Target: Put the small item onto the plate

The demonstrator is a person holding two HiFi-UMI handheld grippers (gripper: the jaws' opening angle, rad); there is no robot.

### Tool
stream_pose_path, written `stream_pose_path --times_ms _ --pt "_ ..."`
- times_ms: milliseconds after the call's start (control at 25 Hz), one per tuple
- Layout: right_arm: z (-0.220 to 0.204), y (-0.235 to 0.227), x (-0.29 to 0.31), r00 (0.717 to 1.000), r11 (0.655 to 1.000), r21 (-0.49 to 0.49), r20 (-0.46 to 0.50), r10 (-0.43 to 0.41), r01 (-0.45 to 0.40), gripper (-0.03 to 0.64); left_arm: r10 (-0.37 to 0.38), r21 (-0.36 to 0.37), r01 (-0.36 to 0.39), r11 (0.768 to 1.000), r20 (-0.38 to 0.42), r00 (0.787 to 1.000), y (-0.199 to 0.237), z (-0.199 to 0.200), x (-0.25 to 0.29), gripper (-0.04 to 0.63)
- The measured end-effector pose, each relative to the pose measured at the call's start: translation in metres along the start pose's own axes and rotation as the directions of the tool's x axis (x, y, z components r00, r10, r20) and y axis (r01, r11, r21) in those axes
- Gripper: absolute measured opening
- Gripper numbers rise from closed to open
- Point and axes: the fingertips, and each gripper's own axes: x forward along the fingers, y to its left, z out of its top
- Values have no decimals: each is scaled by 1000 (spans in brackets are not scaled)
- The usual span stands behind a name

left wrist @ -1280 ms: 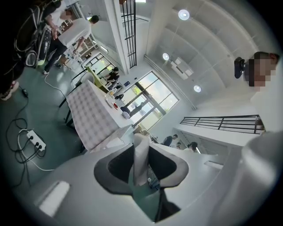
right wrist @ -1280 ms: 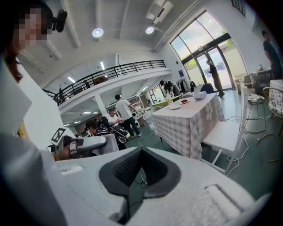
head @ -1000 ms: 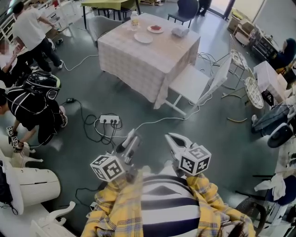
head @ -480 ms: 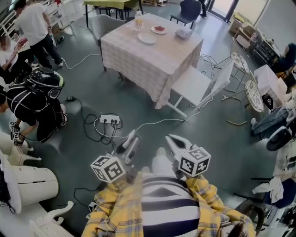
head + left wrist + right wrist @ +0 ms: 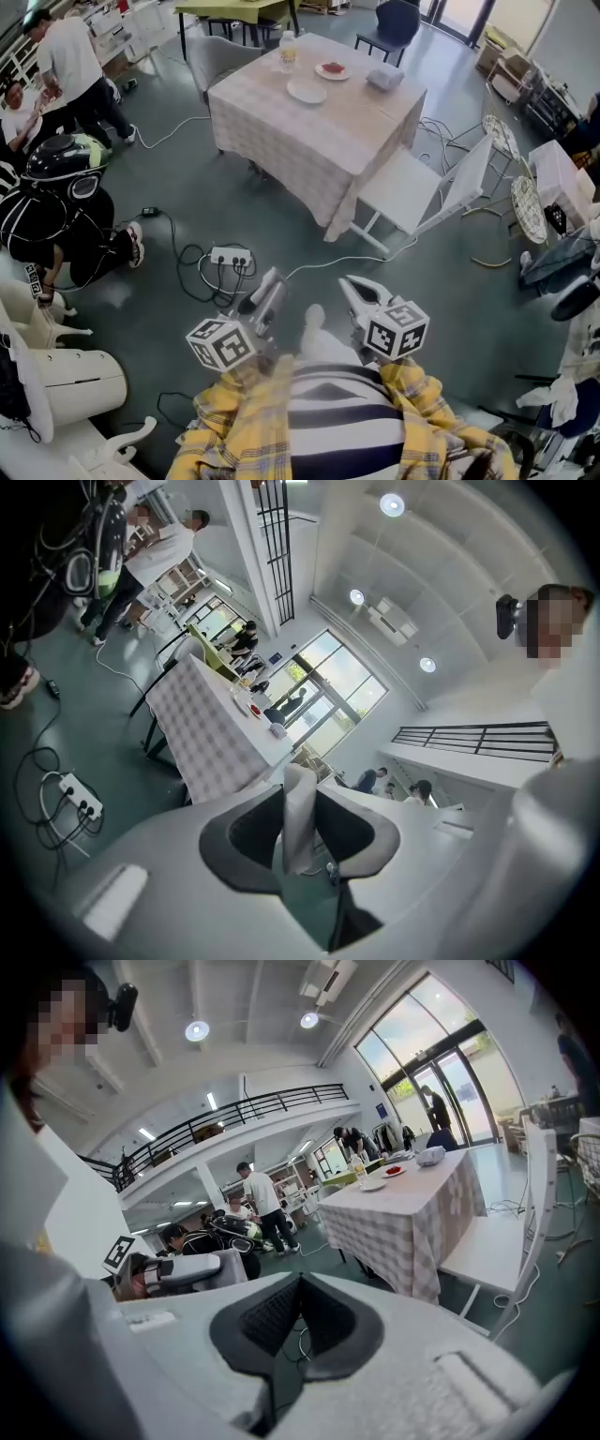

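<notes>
A small white item [image 5: 298,816] stands upright between the dark pads of my left gripper [image 5: 300,844], which is shut on it. In the head view the left gripper [image 5: 266,289] and the right gripper [image 5: 360,292] are held close to the person's chest, over the grey floor. The right gripper [image 5: 298,1324] is shut, with nothing between its pads. Far ahead, a white plate [image 5: 307,91] and a plate with something red [image 5: 332,69] sit on the checked-cloth table [image 5: 309,141]. Both plates are far from either gripper.
A bottle [image 5: 287,49] and a grey box [image 5: 385,78] are also on the table. A white chair [image 5: 420,186] stands at its right side. A power strip [image 5: 231,256] and cables lie on the floor ahead. People crouch and stand at the left [image 5: 56,202].
The table and the floor have slid a little right and down in the head view. Both grippers keep their place at the chest, and the left keeps its grip.
</notes>
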Motion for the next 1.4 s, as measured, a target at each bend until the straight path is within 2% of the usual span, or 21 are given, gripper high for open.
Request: stream_pose_path --times_ms 440,680,1040,1400 --pt "65 -39 63 999 998 -31 4 48 -48 -2 21 29 -22 999 36 999 19 63 69 99" --pt "86 -51 94 996 995 -58 -7 84 -84 -2 41 52 -43 998 49 998 36 90 104 98" --pt "115 -75 120 993 990 -82 -14 116 -117 -2 24 122 -28 992 34 999 30 114 163 99" --pt "143 -84 142 992 984 -127 -2 126 -125 -2 39 176 -44 983 36 999 31 132 187 99"
